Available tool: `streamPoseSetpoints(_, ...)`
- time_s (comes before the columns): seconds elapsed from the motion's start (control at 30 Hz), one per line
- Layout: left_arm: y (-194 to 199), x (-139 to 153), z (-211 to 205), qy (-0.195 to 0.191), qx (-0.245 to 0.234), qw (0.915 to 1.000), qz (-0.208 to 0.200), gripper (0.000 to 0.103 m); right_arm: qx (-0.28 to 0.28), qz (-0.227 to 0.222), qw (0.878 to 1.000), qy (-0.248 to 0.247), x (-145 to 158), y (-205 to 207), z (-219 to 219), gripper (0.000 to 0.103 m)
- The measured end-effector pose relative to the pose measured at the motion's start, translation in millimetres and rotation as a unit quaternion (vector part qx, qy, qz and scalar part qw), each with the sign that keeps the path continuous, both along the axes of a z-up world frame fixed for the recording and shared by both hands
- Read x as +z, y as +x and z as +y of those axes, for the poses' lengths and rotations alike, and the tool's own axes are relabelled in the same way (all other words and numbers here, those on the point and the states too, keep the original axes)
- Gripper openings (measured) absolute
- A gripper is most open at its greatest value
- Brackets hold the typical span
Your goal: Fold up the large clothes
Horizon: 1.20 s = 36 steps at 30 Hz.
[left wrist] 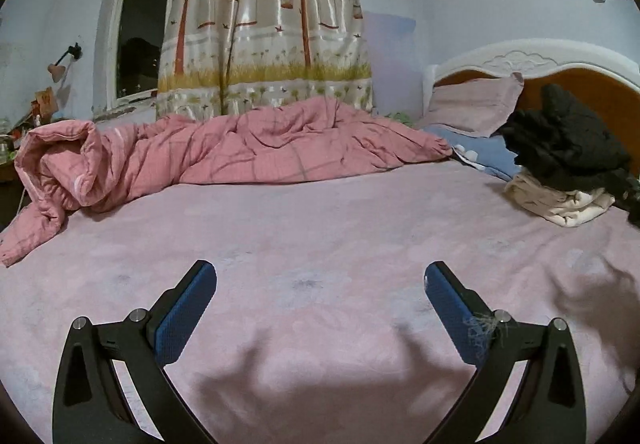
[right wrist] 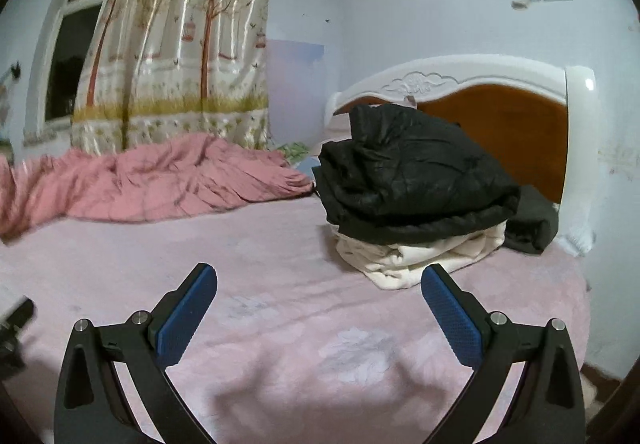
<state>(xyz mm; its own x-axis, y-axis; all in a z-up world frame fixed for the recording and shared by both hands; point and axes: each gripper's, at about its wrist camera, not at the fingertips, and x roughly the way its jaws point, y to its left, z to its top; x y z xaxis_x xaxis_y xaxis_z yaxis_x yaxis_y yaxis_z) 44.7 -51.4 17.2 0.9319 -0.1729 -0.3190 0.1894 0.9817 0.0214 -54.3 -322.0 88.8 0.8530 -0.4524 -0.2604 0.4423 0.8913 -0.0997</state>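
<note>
A pile of clothes lies near the headboard: a bulky black jacket [right wrist: 412, 180] on top of a cream garment [right wrist: 420, 256], with a dark rolled piece [right wrist: 532, 228] beside it. In the left wrist view the same black jacket [left wrist: 568, 140] and cream garment [left wrist: 560, 204] sit far right. My left gripper [left wrist: 320, 280] hovers open over the bare pink bedsheet [left wrist: 320, 228], holding nothing. My right gripper [right wrist: 319, 282] is open too, just in front of the cream garment and apart from it. Lint clings to the left gripper's right finger [left wrist: 456, 304].
A crumpled pink quilt [left wrist: 224, 152] runs along the far side of the bed. Pillows [left wrist: 476, 104] lean on the white and orange headboard [right wrist: 480, 96]. A curtain [left wrist: 264, 24] and window [left wrist: 140, 24] stand behind. A dark object [right wrist: 14, 324] shows at the left edge.
</note>
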Motion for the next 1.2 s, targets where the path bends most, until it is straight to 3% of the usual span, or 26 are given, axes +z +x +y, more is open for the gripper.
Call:
streamPoseSetpoints(0.17,-6,1,0,0.001,0.002,0.9999,-0.014,0.103,0.001,0.013,1.0,-0.015,-3,8,2,0.103)
streamPoseSetpoints(0.5,-6,1,7,-0.02,0.007,0.9998,-0.003,0.103,0.013,0.014,0.999,-0.038,-4,7,11,0.103)
streamPoseSetpoints(1.2,-4,0,5,-0.003,0.008,1.0,-0.004,0.103,0.027,0.026,0.996,-0.075,-8,8,29,0.103)
